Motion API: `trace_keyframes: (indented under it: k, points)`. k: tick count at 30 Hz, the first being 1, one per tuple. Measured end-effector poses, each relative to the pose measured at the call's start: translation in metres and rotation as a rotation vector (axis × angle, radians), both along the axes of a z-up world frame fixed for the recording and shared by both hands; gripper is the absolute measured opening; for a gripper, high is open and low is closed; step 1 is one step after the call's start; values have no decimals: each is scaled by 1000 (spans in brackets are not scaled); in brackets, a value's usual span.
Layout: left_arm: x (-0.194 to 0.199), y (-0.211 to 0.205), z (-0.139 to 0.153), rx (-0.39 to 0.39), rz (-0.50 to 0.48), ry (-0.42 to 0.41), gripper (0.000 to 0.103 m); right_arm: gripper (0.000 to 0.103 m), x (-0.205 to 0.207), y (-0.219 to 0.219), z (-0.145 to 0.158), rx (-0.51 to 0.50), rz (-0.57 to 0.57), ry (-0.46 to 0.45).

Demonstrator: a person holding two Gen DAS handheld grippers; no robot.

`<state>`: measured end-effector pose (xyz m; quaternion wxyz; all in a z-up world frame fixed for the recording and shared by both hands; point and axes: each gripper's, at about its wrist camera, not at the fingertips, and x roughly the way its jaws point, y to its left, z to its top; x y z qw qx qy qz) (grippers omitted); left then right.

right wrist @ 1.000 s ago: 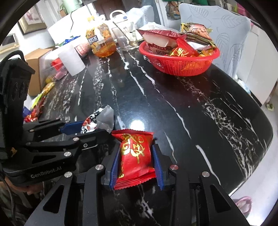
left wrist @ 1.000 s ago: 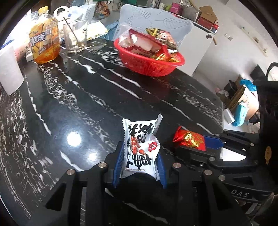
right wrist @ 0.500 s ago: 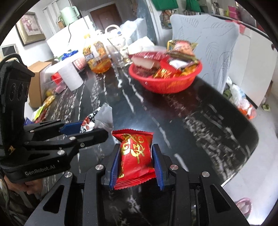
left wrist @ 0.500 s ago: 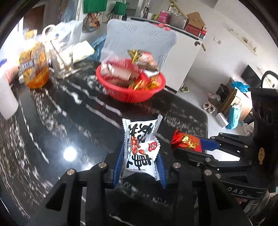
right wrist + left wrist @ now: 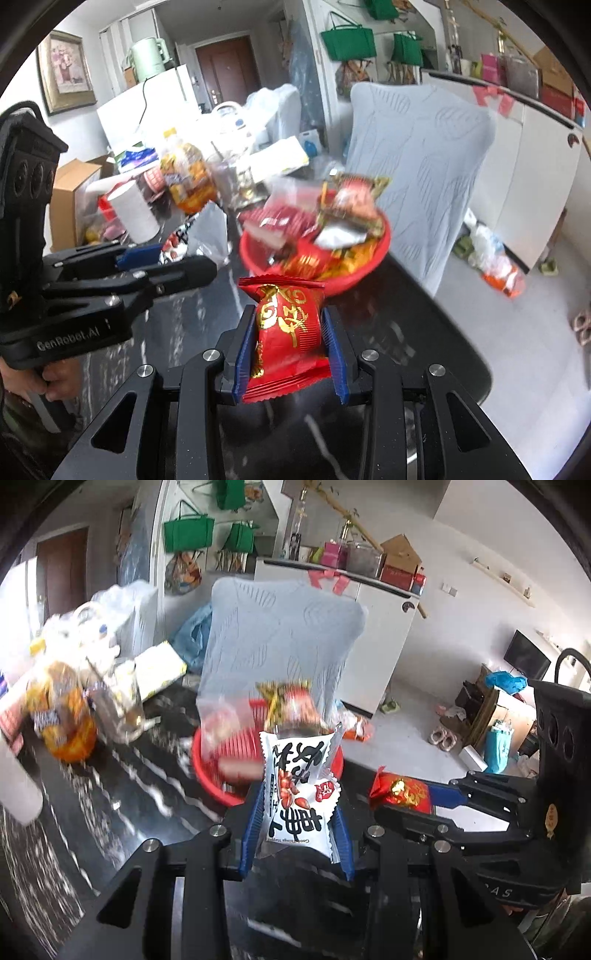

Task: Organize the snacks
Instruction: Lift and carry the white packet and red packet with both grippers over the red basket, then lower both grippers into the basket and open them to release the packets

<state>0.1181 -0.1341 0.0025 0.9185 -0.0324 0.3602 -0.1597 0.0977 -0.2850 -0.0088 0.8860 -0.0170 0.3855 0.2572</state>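
My left gripper is shut on a white snack packet with black characters and red peanuts, held up above the black marble table. My right gripper is shut on a red snack packet with gold characters. Each gripper shows in the other's view: the right gripper with the red snack packet, the left gripper with the white snack packet. Ahead stands a red basket, also the red basket, heaped with several snack packets.
A chair with a pale blue cover stands behind the basket. Left of it are an orange-labelled bottle, a glass and a white roll. The table's right edge drops to the floor. A hand holds the left gripper.
Both grippers have risen off the table with their packets still held and tilted up. The basket now sits lower and nearer in both views, and more of the room shows.
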Motion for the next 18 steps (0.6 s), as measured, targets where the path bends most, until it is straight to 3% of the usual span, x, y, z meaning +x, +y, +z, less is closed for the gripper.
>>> trace_keyframes:
  k: [8,18]
  points:
    - [55,-3,8,50,16,-39,34,35,38,-1,12,-16,0,-31]
    - [111,-7,-11,97,42,5,34,35,79,-3,8,-29,-3,-27]
